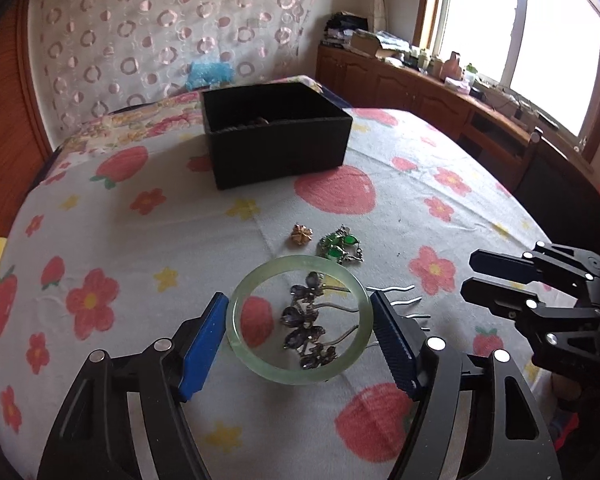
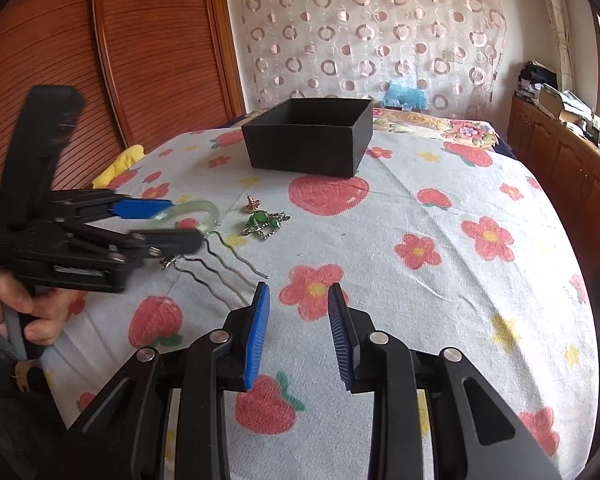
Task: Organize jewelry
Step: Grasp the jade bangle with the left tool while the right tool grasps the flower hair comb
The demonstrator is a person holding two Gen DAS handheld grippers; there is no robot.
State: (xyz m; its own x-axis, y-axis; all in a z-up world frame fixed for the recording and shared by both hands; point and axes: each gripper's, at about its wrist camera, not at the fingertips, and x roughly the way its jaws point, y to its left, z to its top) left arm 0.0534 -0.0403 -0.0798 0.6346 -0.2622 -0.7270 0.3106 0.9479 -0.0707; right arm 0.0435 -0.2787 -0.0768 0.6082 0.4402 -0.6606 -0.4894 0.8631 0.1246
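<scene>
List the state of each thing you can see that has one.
Box: open, no lid.
Bangle: flat on the cloth, between the left gripper's pads.
Hairpins: lying partly inside the bangle.
Green brooch: loose on the cloth.
Right gripper: open, empty.

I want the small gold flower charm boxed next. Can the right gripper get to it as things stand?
Probably yes. The right gripper is open and empty, and bare cloth lies between it and the gold flower charm; only the green brooch sits close beside it.
</scene>
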